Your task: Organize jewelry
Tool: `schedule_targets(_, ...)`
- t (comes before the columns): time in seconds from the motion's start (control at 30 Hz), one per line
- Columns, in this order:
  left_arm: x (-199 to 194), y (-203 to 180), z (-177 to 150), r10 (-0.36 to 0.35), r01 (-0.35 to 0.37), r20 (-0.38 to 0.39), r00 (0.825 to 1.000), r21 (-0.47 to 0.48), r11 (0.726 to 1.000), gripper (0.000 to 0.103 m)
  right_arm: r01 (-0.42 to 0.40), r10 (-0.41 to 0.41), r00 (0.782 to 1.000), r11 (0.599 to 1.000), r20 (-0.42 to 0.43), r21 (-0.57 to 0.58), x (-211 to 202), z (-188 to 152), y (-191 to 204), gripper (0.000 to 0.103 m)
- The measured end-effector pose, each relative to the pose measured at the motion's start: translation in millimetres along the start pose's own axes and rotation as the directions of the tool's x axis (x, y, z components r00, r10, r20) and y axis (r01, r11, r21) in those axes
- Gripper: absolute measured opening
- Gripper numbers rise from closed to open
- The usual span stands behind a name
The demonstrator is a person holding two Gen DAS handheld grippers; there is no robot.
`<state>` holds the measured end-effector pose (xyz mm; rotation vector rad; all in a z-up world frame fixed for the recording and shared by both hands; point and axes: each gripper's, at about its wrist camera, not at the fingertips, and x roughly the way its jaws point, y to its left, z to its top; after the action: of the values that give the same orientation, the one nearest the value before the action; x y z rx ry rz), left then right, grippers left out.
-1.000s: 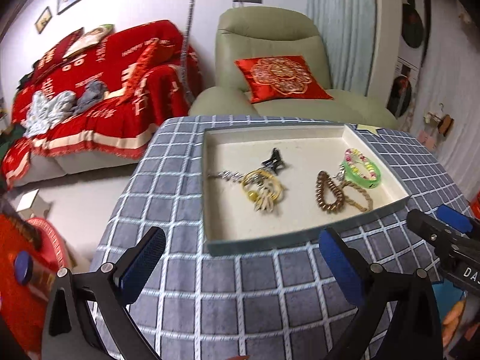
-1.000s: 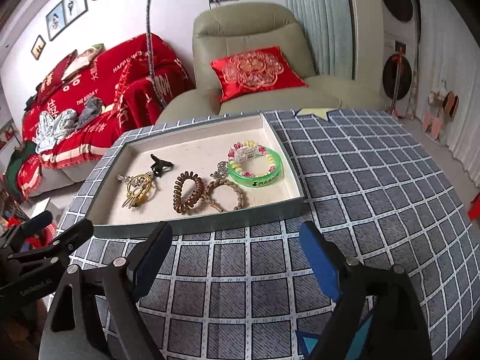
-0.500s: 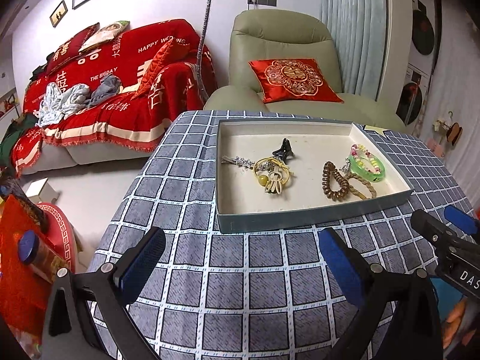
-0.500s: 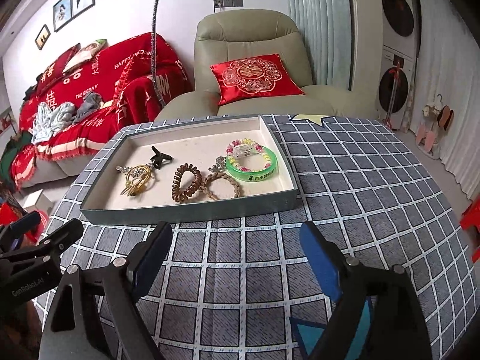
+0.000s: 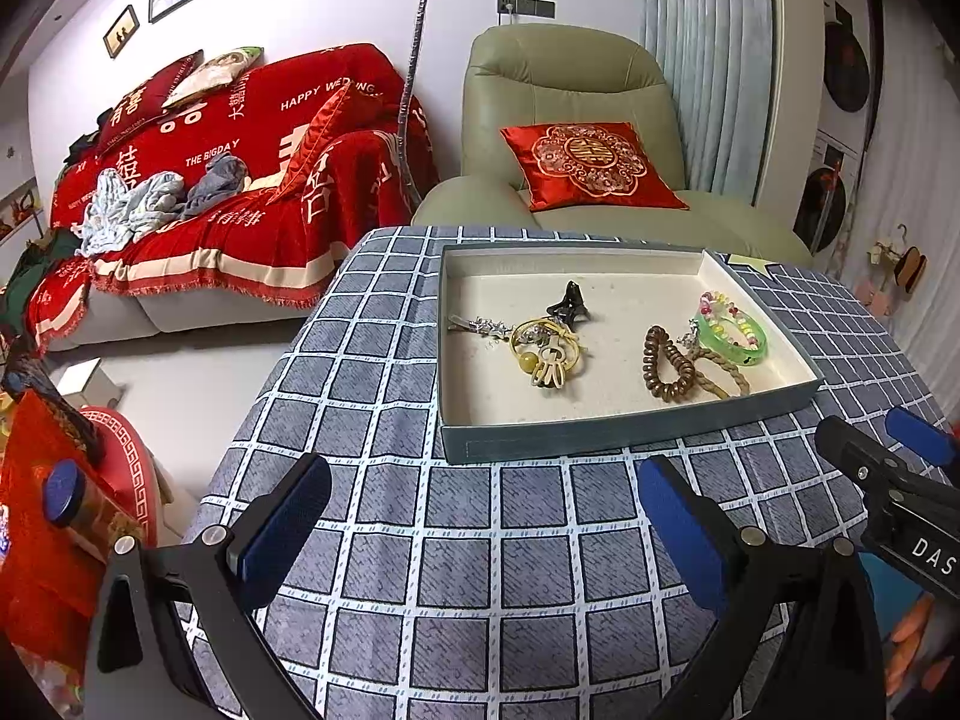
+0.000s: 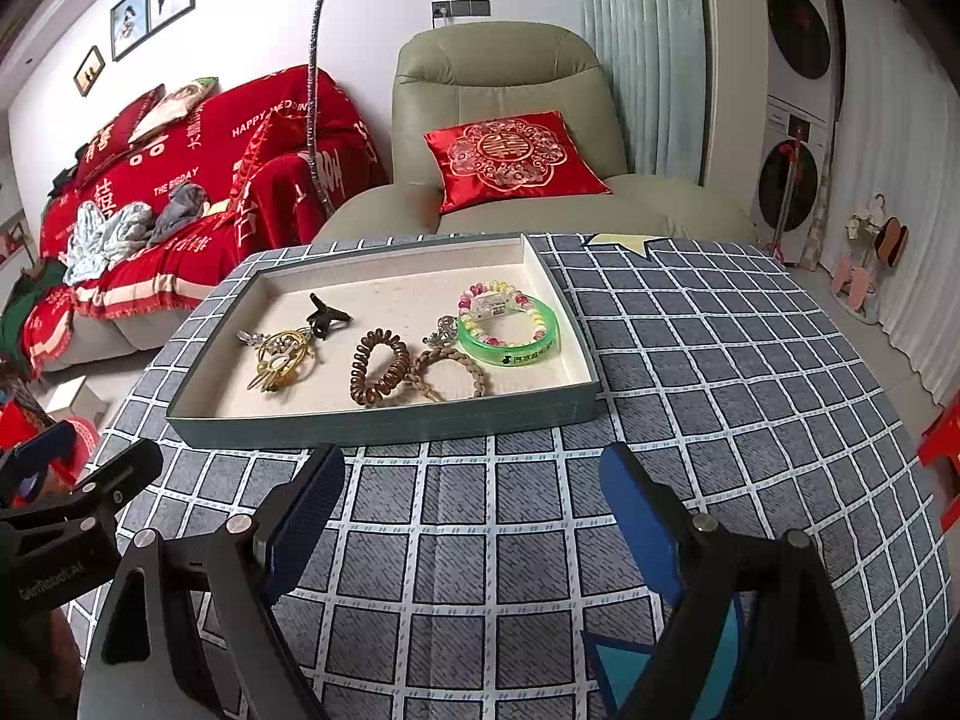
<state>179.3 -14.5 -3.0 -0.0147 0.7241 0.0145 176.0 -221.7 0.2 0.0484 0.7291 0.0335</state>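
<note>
A shallow grey-blue tray with a cream lining sits on the checked tablecloth. It holds a green bangle with a bead bracelet, a brown coil hair tie, a braided brown bracelet, a gold ornament, a black claw clip and a silver pin. My left gripper is open and empty, above the cloth in front of the tray. My right gripper is open and empty, in front of the tray's near wall.
The table with the grey checked cloth drops off at the left toward the floor. A green armchair with a red cushion stands behind the table. A red-covered sofa is at the back left. Red items are low at the left.
Both grippers have drawn back from the tray and risen a little, so the tray looks smaller and farther. Both stay open and empty. The jewelry has not moved.
</note>
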Motion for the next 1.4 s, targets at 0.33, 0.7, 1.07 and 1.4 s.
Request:
schedule_targets(0.33,-1.8,0.7,-1.5,-0.001,0.001,-0.004,1.000,-0.006,1.000,0.103,0.000,0.000,1.000,1.000,0.001,-0.002,-0.4,0.7,1.9,0.089)
schedule_targets(0.7,-2.6,0.4,-3.9,-0.003,0.002,-0.008,1.000,-0.006,1.000,0.103,0.000,0.000,1.000,1.000,0.001,-0.001,-1.1,0.9,2.7,0.089)
schedule_targets(1.07,-3.5,0.1,-4.5,-0.005,0.005,-0.010,1.000,-0.008,1.000,0.103,-0.002,0.002,1.000,1.000,0.000,-0.004,-2.7,0.2,5.4,0.089)
schedule_targets(1.4,-3.5,0.5,-4.7,-0.005,0.005,-0.013,1.000,-0.007,1.000,0.103,-0.004,0.004,1.000,1.000,-0.001,-0.006,-3.9,-0.2,7.5,0.089)
